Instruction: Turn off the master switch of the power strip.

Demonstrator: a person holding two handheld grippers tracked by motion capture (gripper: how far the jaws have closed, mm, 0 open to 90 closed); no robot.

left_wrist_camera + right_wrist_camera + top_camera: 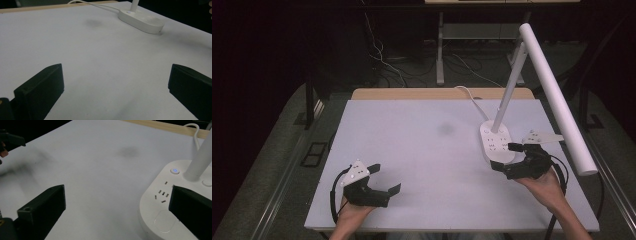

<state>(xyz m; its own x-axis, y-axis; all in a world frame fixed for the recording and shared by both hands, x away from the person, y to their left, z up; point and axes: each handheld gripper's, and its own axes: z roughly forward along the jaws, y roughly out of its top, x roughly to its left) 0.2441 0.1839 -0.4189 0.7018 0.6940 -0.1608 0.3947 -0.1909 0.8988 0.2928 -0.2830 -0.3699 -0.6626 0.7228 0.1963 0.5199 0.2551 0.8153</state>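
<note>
Nearest the camera, at the tabletop's (412, 150) near edge, we saw the person's two hands, each holding a gripper. Toward the near left corner sat the left gripper (386, 179), its jaws spread wide with only bare white surface between them; in the left gripper view the same gripper (116, 82) showed both black jaws well apart over the tabletop (100, 62). A faint dark smudge (445, 129) marked the middle of the surface, toward the far edge.

Further right, near the right edge, stood the white lamp base (496, 142), with socket holes on its top, a slanted white stem (510, 90) rising from it and a long lamp head (557, 95) reaching out past the right edge. Its cord (469, 95) ran to the far edge. The right gripper (506, 156) was at the base's near end, jaws spread, one over the base. In the right gripper view we saw that gripper (117, 205) open, the lamp base (160, 202) partly under one jaw, and a lit blue button (175, 170).
</note>
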